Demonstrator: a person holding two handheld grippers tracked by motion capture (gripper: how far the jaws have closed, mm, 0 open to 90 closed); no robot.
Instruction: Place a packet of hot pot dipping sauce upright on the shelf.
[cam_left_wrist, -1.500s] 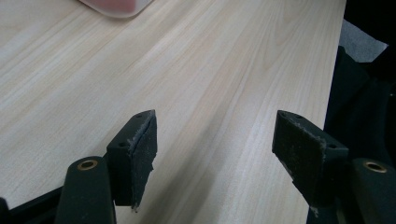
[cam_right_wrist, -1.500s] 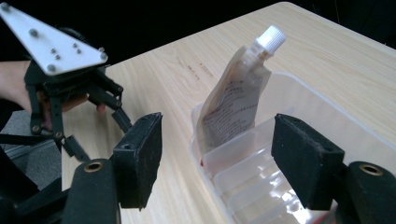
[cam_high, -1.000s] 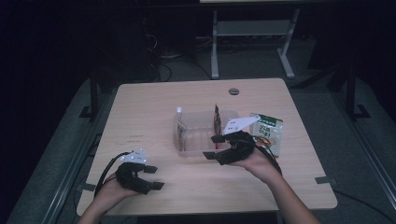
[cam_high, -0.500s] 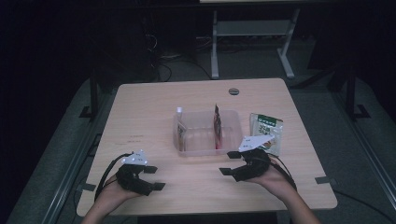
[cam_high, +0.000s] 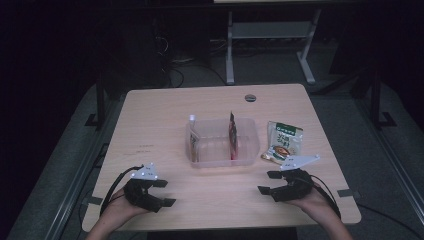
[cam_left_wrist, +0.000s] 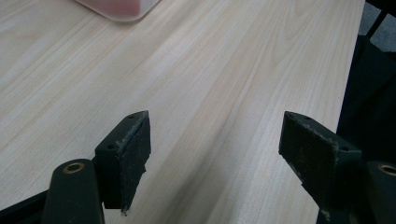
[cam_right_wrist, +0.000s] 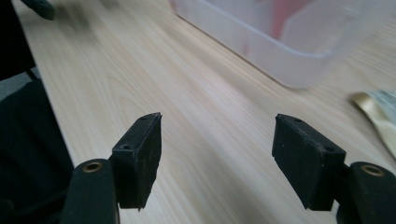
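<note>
A clear plastic bin (cam_high: 250, 150) stands mid-table with a red packet (cam_high: 232, 135) upright inside it. To its right a green and white food pouch (cam_high: 284, 140) lies flat on the wood. My left gripper (cam_high: 165, 192) rests low at the front left, open, with bare wood between its jaws (cam_left_wrist: 215, 154). At the front right my right gripper (cam_high: 267, 182) is open and empty too, pointing left toward the bin (cam_right_wrist: 289, 51). The pouch's corner (cam_right_wrist: 373, 109) shows at the right edge of the right gripper view.
The wooden table (cam_high: 150, 130) has a round cable hole (cam_high: 250, 97) near its far edge. Its front edge runs just under both hands. Behind the table stands a white metal frame (cam_high: 270, 35) on a dark floor.
My right gripper has drawn back from beside the bin and pouch toward the front right of the table and come lower. The left gripper has stayed put.
</note>
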